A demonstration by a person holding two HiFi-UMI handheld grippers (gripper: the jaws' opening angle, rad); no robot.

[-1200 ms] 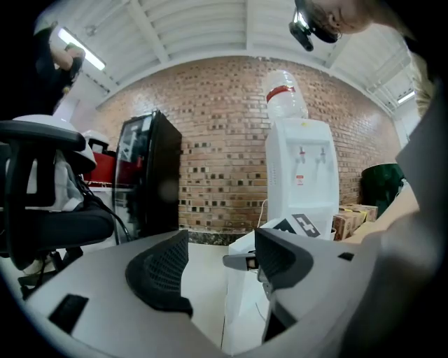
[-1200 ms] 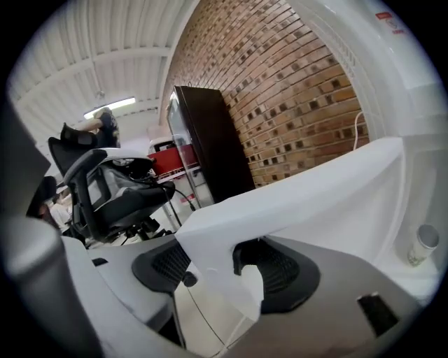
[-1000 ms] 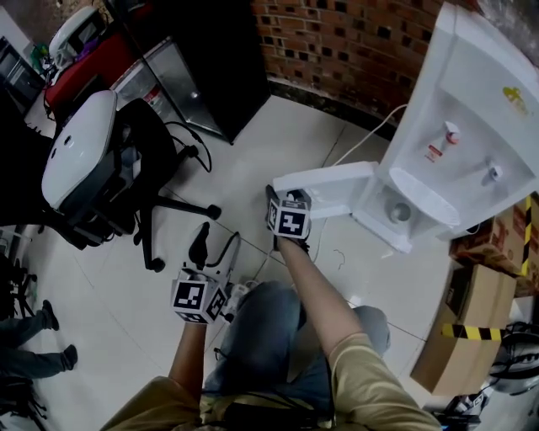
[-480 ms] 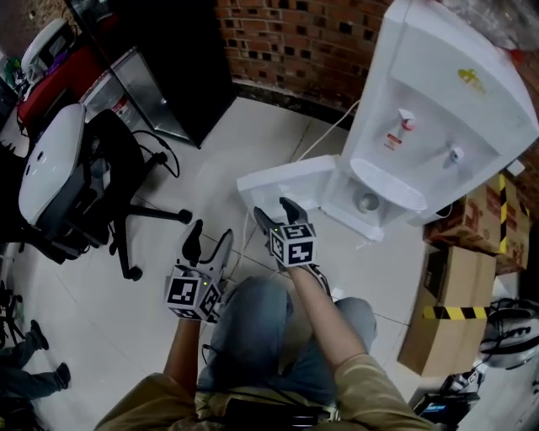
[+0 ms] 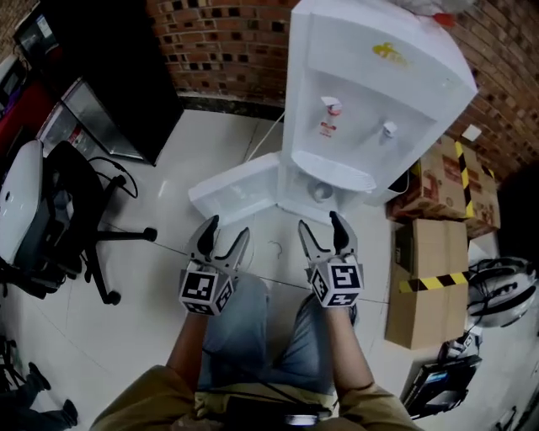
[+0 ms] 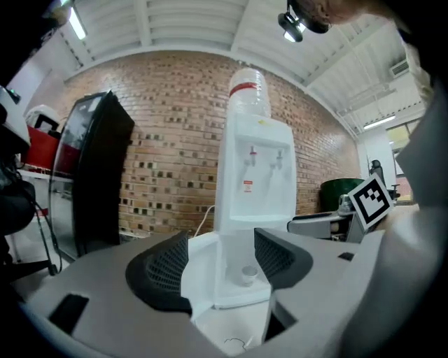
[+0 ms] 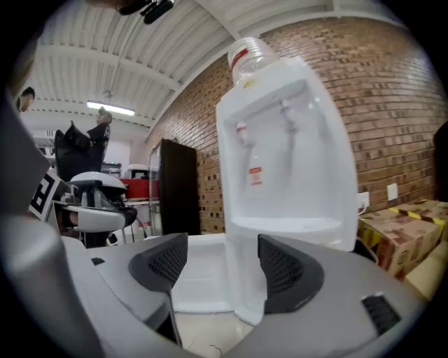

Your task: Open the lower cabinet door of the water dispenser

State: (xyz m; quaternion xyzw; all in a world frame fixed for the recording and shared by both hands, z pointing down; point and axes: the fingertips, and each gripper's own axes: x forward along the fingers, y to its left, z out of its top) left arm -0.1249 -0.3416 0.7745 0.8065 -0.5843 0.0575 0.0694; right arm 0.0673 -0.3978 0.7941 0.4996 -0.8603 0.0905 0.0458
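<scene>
brick wall (image 5: 227,25) | door (image 5: 236,189) open | cup (image 6: 246,276): left gripper view, not right

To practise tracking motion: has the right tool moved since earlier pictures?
Yes. The right tool has left the open cabinet door's free edge for the dispenser's front; its jaws have just been opening, empty.

Looks like a working office or lab space here: bare brick wall (image 5: 227,25), pale tiled floor (image 5: 143,286), a swivel office chair (image 5: 72,198), taped cardboard boxes (image 5: 425,286) beside a water dispenser (image 5: 370,93) (bottle on top), and a strip light (image 6: 75,24) on the ceiling.
</scene>
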